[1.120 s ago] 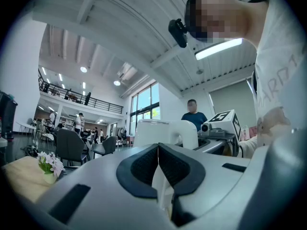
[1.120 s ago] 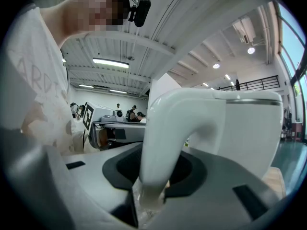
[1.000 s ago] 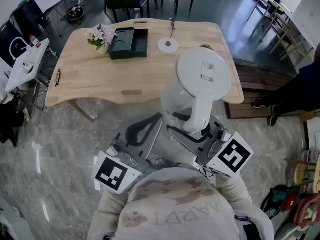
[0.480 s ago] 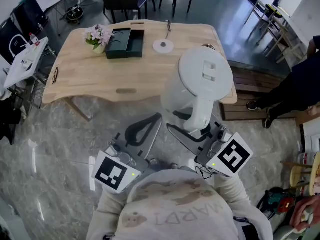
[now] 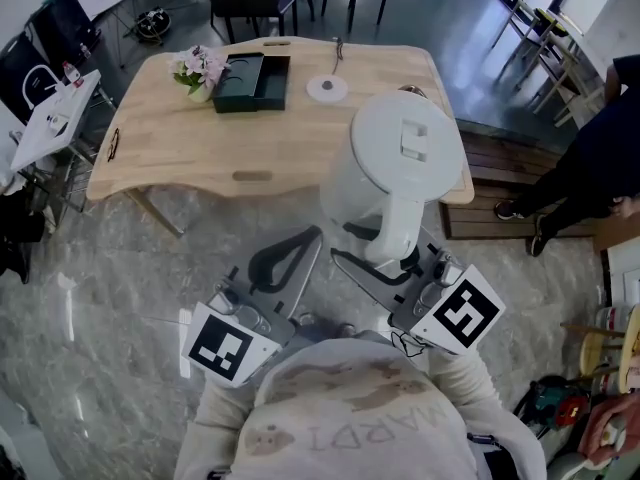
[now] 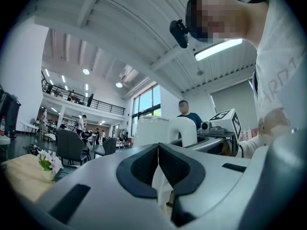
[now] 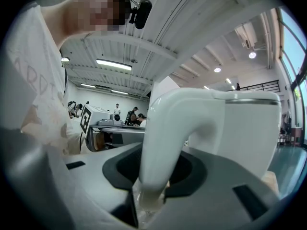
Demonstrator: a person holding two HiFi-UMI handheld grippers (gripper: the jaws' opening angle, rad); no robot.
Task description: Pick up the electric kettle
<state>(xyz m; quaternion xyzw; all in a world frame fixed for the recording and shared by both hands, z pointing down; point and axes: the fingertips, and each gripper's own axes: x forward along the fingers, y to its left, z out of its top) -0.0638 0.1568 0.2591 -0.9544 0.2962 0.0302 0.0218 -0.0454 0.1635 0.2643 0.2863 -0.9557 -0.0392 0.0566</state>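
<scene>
The white electric kettle (image 5: 400,163) hangs in the air over the marble floor, just in front of the wooden table (image 5: 200,158). My right gripper (image 5: 385,258) is shut on its curved handle (image 7: 172,128), low down on it, with the dark pads on both sides. In the right gripper view the kettle body (image 7: 249,128) rises behind the handle. My left gripper (image 5: 290,258) sits beside it at the left, shut with its pads (image 6: 144,164) touching and nothing between them. From the left gripper view the kettle (image 6: 151,131) stands just beyond the jaws.
On the table stand a round kettle base (image 5: 327,89), a dark tray (image 5: 250,83) and a small pot of flowers (image 5: 200,68). A low wooden bench (image 5: 510,168) and a standing person (image 5: 590,158) are at the right. Chairs stand behind the table.
The kettle and both grippers have drawn back a little from the table, which now lies farther up in the head view. The grip on the handle is the same.
</scene>
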